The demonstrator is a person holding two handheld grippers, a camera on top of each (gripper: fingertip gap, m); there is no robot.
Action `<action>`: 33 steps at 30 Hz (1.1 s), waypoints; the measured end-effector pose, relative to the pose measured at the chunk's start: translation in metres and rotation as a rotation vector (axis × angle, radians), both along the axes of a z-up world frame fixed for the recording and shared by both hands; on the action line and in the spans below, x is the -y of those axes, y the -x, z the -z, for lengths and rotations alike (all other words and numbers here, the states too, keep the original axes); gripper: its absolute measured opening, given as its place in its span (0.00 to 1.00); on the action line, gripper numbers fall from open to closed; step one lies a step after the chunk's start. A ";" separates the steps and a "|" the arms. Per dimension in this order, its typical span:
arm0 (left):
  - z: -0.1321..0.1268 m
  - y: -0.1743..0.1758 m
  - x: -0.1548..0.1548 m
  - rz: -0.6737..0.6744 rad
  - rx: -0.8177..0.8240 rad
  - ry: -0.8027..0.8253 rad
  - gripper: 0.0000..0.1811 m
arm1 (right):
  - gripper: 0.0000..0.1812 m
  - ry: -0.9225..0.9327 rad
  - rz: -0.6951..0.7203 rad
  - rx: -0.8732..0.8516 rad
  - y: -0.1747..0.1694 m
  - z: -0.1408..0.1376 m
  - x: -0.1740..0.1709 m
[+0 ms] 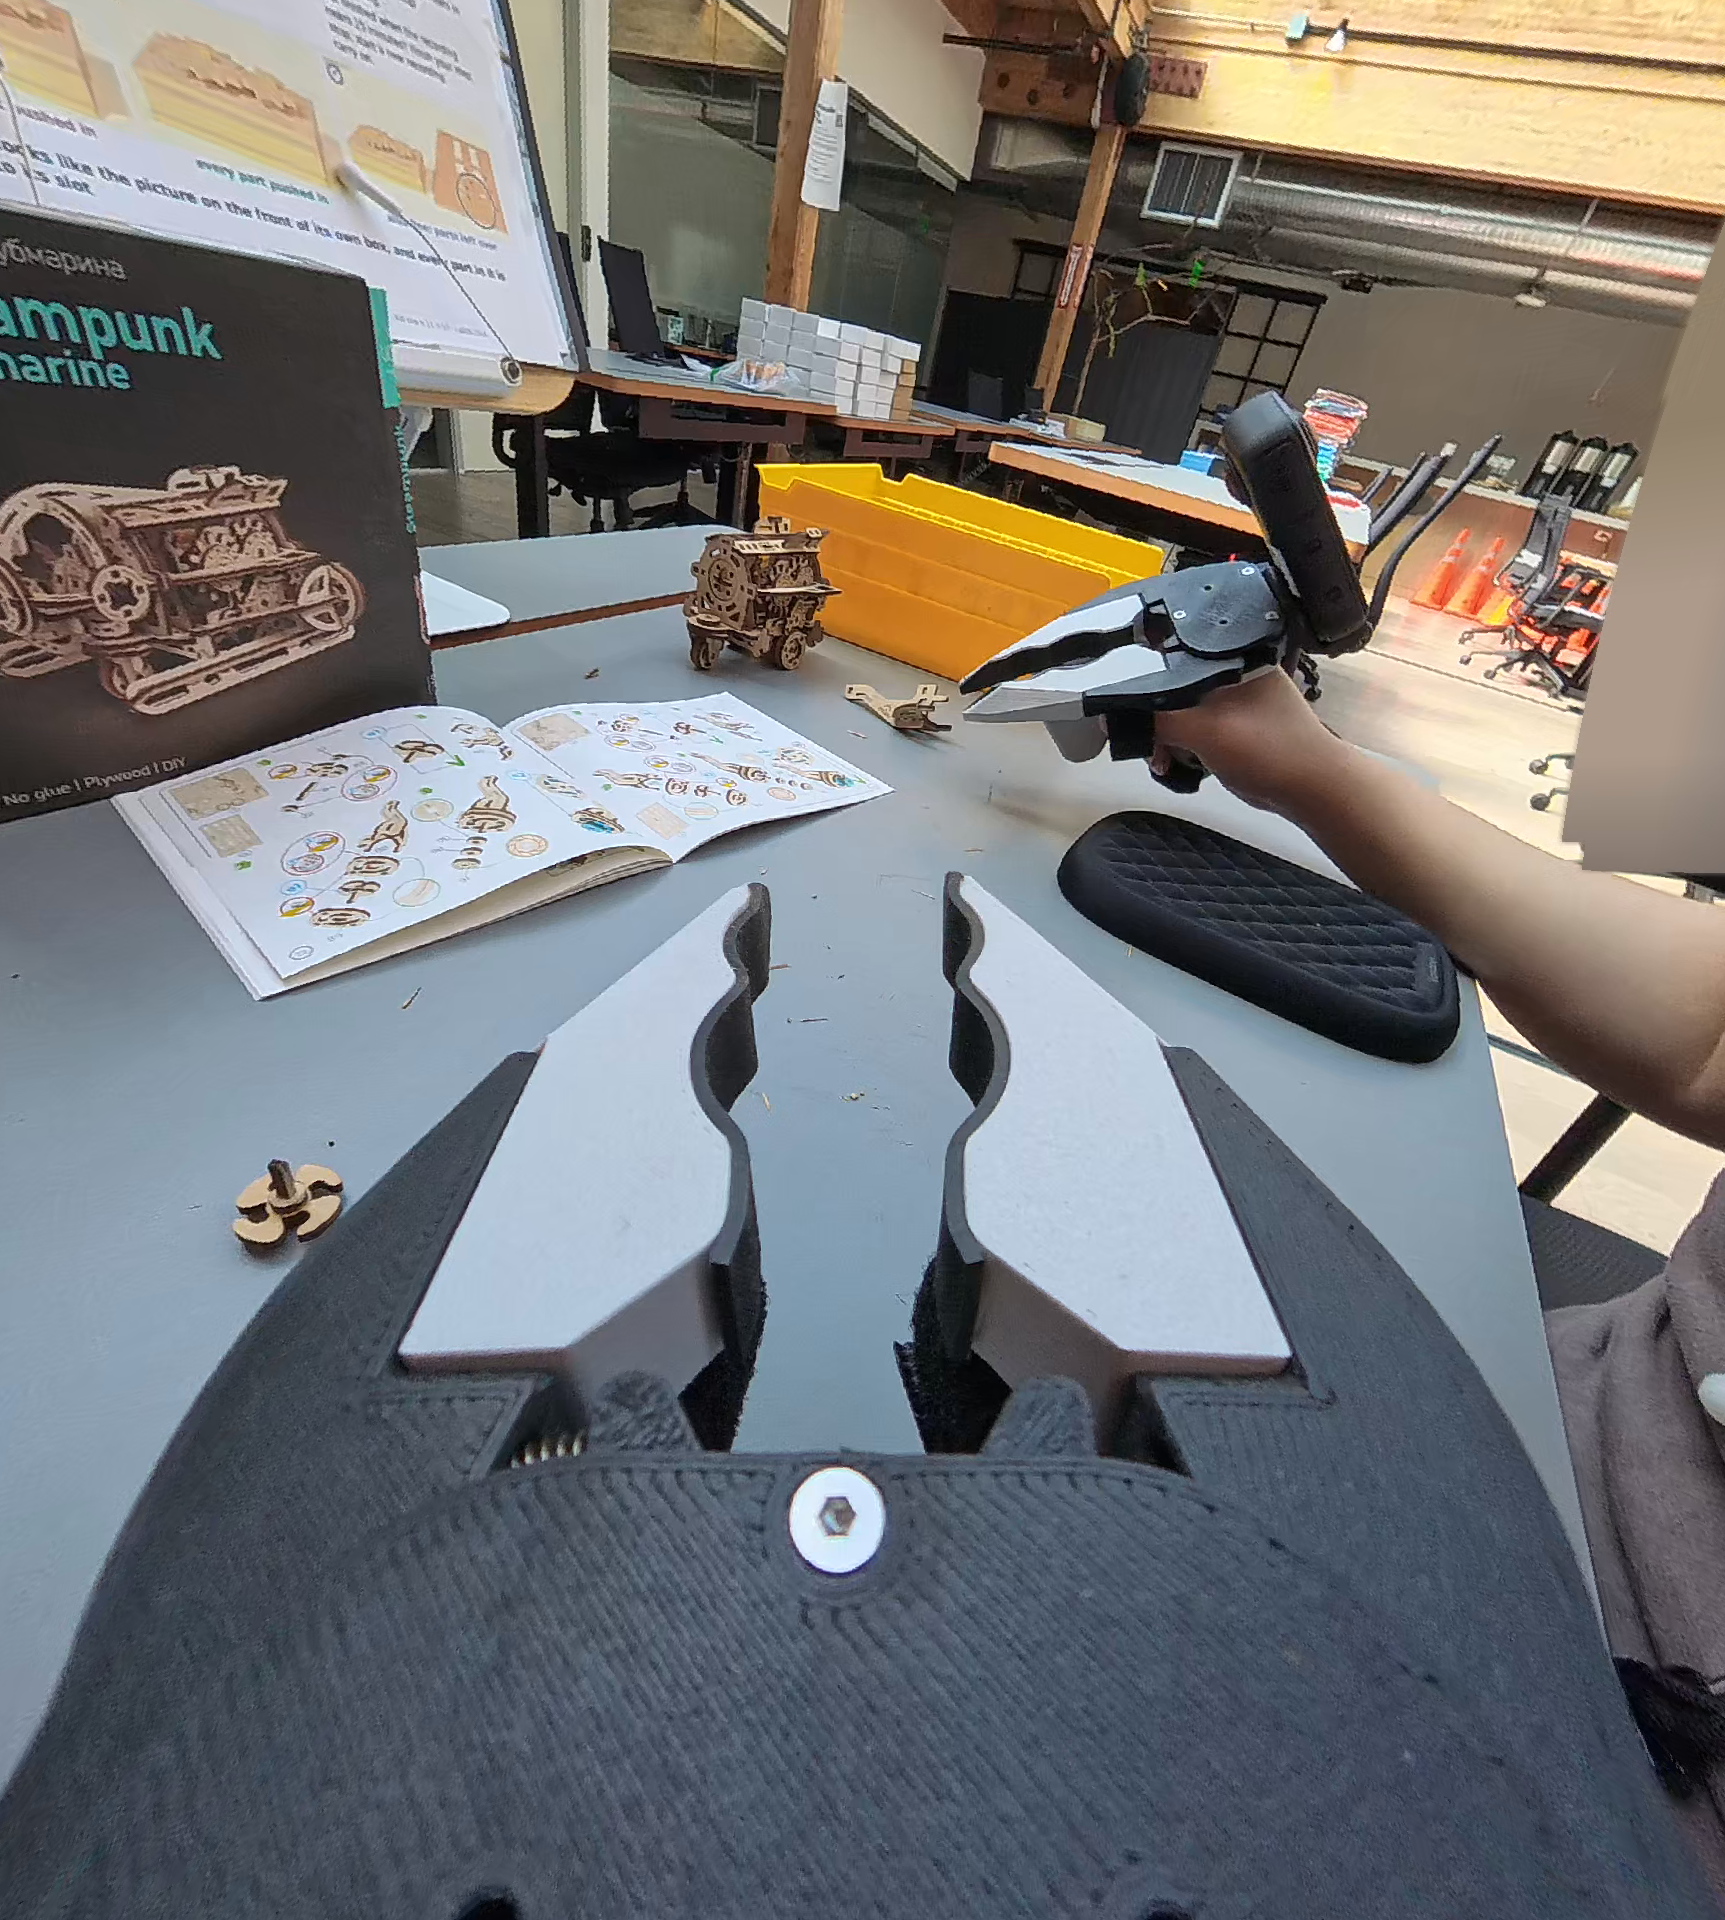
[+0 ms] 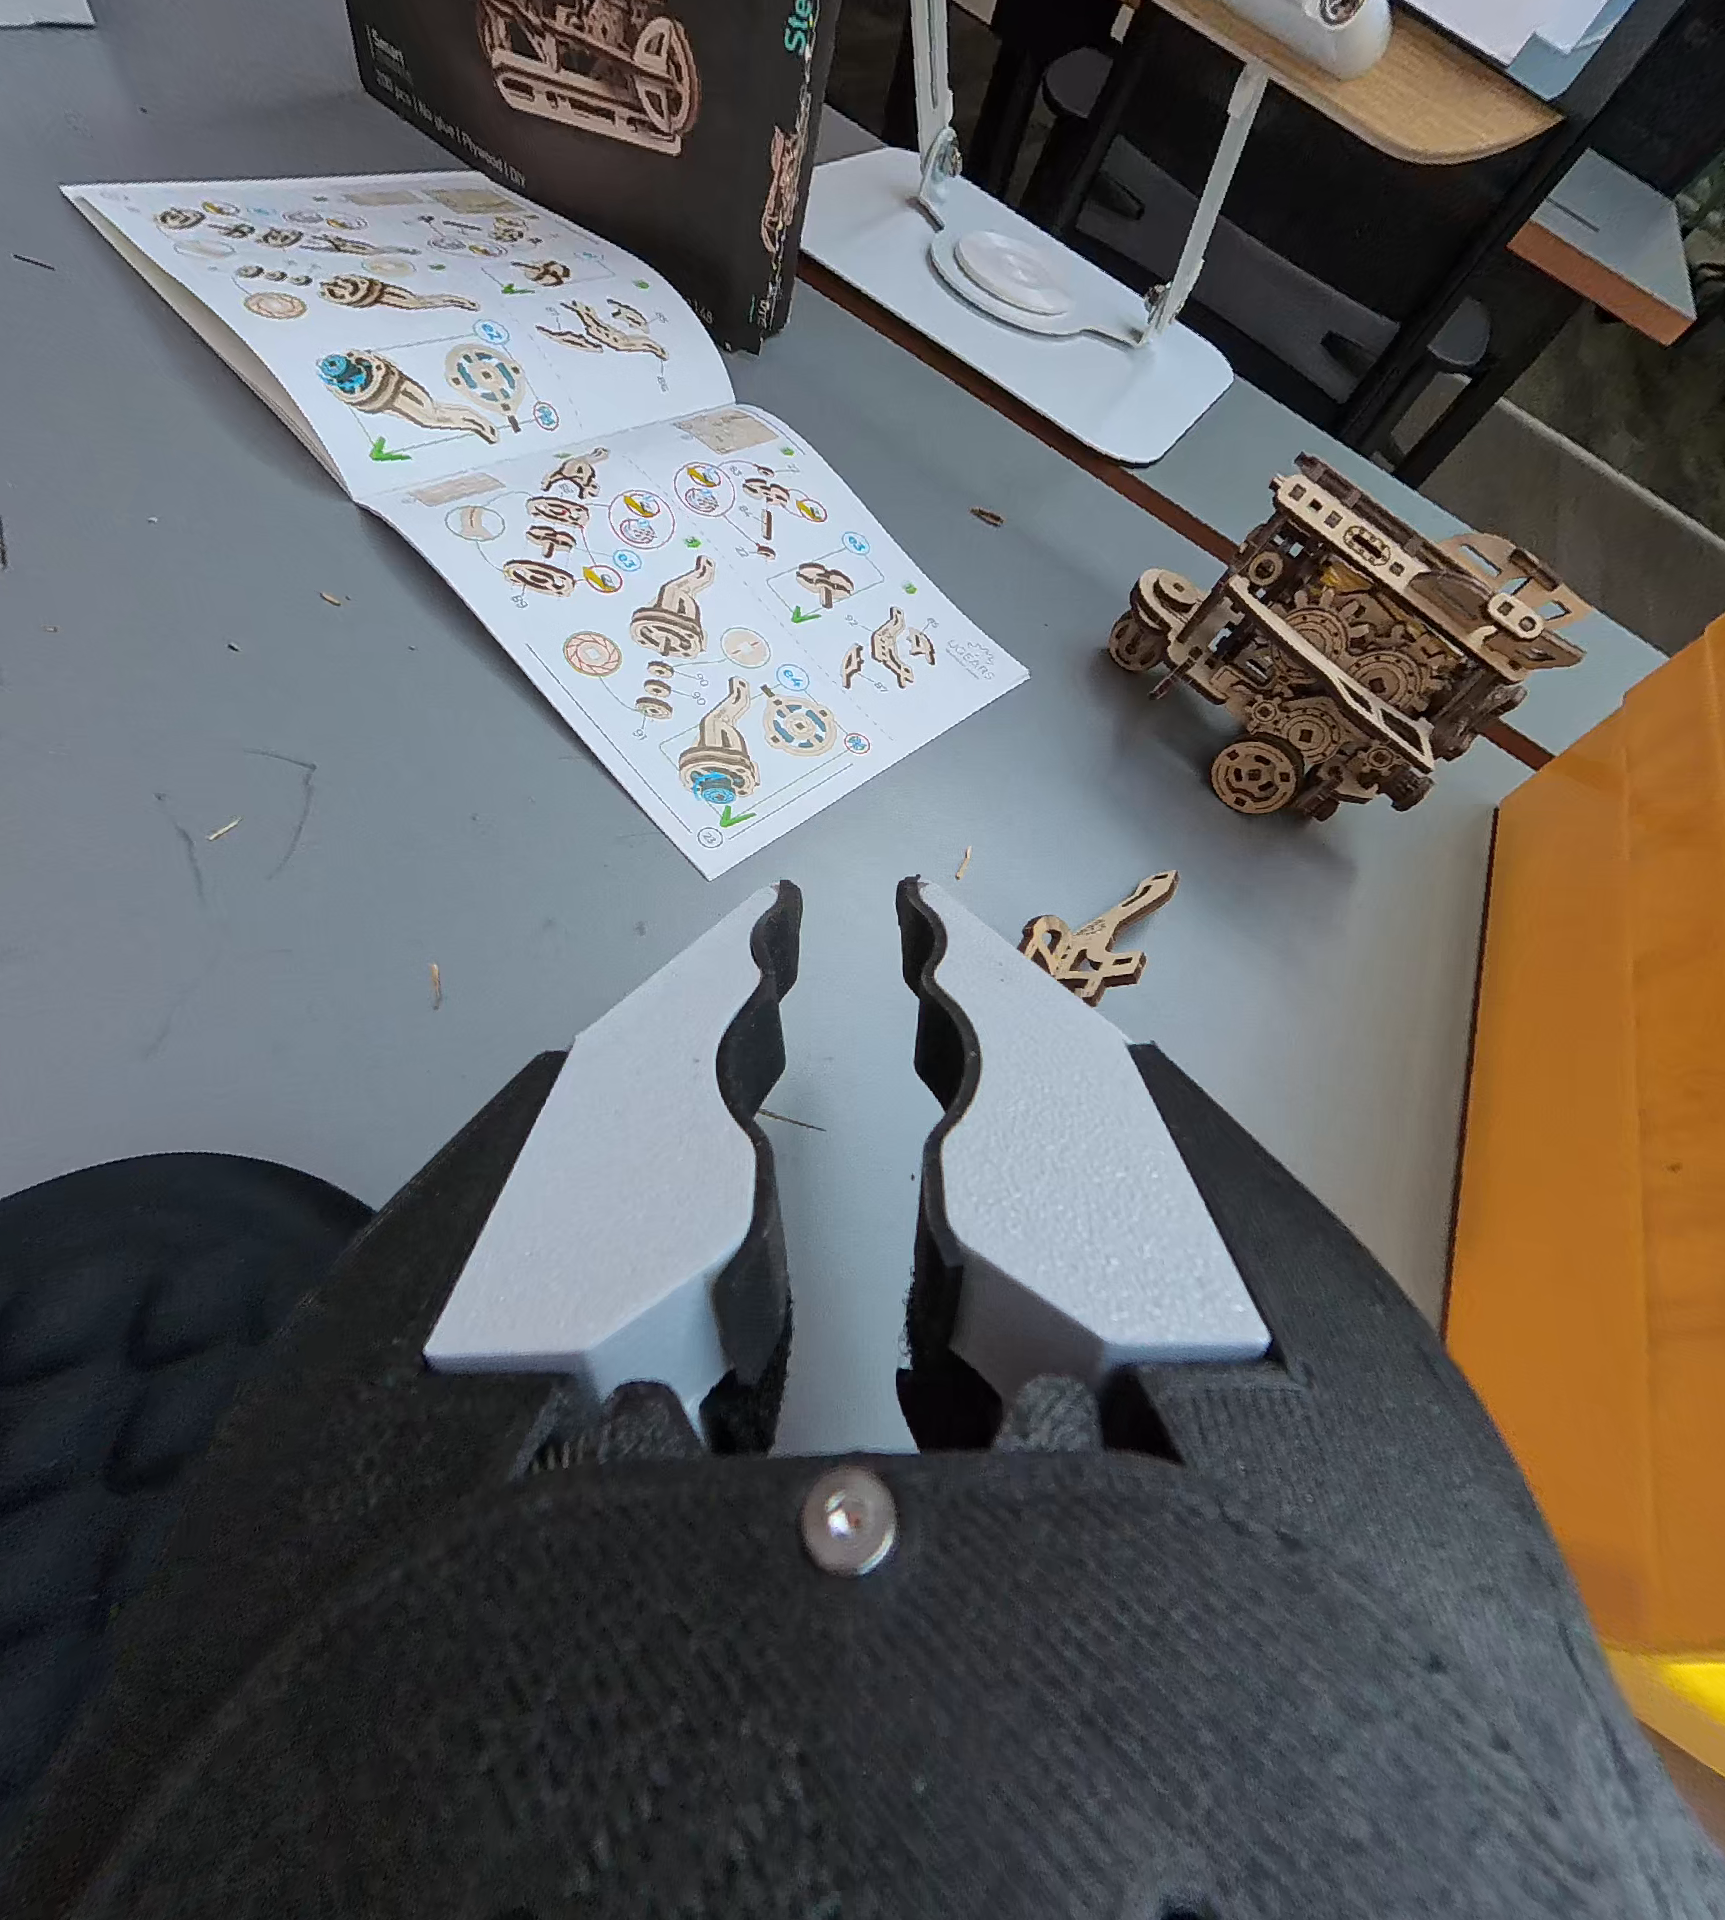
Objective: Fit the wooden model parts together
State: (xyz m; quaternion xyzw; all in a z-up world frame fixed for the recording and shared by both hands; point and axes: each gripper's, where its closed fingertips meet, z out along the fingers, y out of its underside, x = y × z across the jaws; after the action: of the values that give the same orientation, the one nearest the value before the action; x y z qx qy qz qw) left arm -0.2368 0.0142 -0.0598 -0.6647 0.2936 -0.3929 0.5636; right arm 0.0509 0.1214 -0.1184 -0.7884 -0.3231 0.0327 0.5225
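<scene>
A: Left gripper [image 1: 856,904]?
B: Fingers apart, empty. Propeller-shaped wooden part [image 1: 286,1202] lies to its left on the table [image 1: 110,1039].
A: Right gripper [image 2: 847,904]?
B: Fingers apart, empty. Flat wooden piece [image 2: 1097,940] just right of its tips; wooden model [image 2: 1346,644] farther ahead-right.

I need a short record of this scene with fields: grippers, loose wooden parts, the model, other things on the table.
left gripper: open, empty
right gripper: open, empty, beside flat wooden part
propeller part: lies near left gripper
wooden model: partly built, next to yellow bin
instruction booklet: open on grey table
</scene>
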 end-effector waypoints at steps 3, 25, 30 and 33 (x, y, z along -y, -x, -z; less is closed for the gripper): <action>-0.005 0.011 -0.007 -0.064 0.017 -0.005 0.17 | 0.10 0.004 -0.007 -0.049 0.007 -0.002 0.004; -0.052 0.048 -0.088 -0.238 -0.409 -0.061 0.21 | 0.33 -0.094 -0.302 -0.393 0.129 -0.163 -0.005; -0.042 0.053 -0.100 -0.230 -0.353 -0.016 0.21 | 0.39 -0.131 -0.390 -0.417 0.168 -0.160 -0.027; -0.021 0.049 -0.098 -0.182 -0.229 0.014 0.19 | 0.38 -0.149 -0.412 -0.394 0.180 -0.120 -0.031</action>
State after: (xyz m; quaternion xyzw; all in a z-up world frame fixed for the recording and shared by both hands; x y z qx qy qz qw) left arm -0.2855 0.1127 -0.0387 -0.7329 0.2919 -0.2637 0.5551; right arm -0.1293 0.1524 0.0015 -0.6442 -0.3701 0.2669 0.6138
